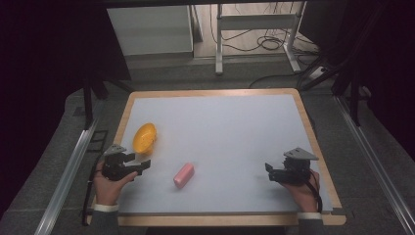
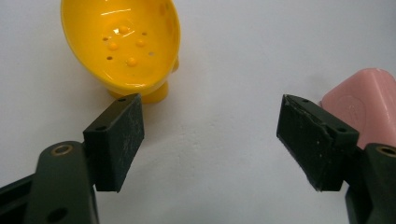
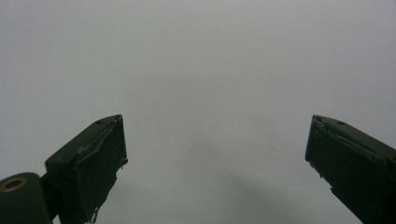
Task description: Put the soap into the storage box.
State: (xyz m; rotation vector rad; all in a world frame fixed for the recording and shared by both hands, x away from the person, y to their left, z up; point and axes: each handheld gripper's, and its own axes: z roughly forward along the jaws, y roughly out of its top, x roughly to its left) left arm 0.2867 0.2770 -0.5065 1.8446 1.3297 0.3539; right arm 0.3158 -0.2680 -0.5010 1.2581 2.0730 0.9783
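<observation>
A yellow soap dish [image 1: 144, 137] with drain holes stands on the white table top [image 1: 220, 127] at the left. A pink soap bar [image 1: 183, 175] lies right of it, nearer the front edge. My left gripper [image 1: 140, 163] is held low between them, open and empty. In the left gripper view the yellow dish [image 2: 123, 46] sits just beyond the left jaw and the pink bar [image 2: 366, 100] is behind the right jaw. My right gripper [image 1: 269, 171] is at the front right, open over bare table, with nothing between its fingertips [image 3: 95, 158].
The table has a wooden rim [image 1: 313, 132]. Metal rails [image 1: 73, 161] run along both sides of it. Beyond the far edge stand a desk frame [image 1: 254, 29], cables on the floor and a white cabinet [image 1: 149, 29].
</observation>
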